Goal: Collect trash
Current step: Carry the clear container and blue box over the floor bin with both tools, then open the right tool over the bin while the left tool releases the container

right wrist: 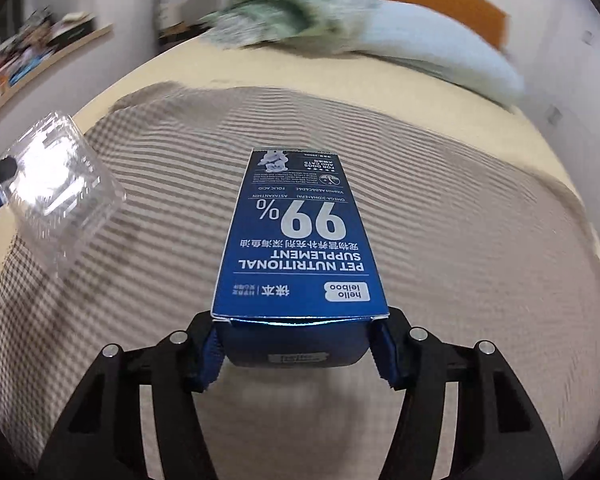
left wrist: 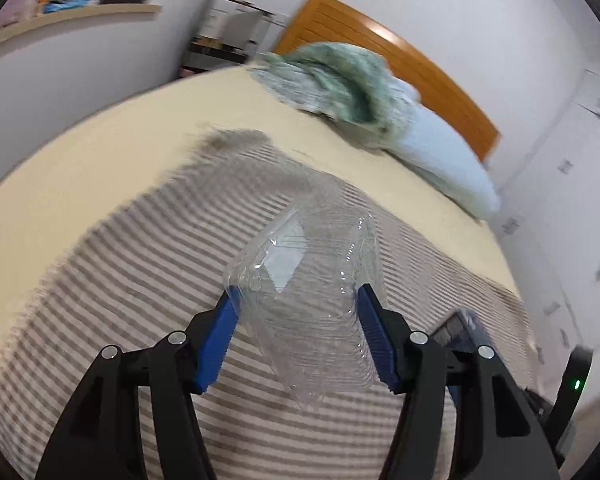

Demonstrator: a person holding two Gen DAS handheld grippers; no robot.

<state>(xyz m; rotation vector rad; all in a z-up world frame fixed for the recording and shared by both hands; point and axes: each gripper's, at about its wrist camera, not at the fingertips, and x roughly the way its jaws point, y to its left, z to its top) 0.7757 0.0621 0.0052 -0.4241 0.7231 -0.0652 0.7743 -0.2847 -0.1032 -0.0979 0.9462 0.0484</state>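
Left gripper (left wrist: 298, 300) clamped on a clear, ribbed plastic clamshell box (left wrist: 304, 280), held above the grey-and-white striped blanket (left wrist: 120, 280). Right gripper (right wrist: 298, 344) closed on a tall blue cardboard carton (right wrist: 296, 232), likewise held above that blanket, to the right of the clamshell. Printed upside down on the carton: "hello leiboo", "PET NUTRITIONAL SUPPLEMENT", "99%", "FOR DOGS AND CATS". Beyond the blanket, a crumpled green-and-white duvet (left wrist: 340, 76) against an orange wooden headboard (left wrist: 380, 36).

Soft, even indoor light, no hard shadows. Strong motion blur over the striped blanket (left wrist: 112, 280) and the green bedding (right wrist: 296, 12) beyond it. White glare on the clear plastic container (right wrist: 60, 188). Heavy fisheye bending, dark corners.
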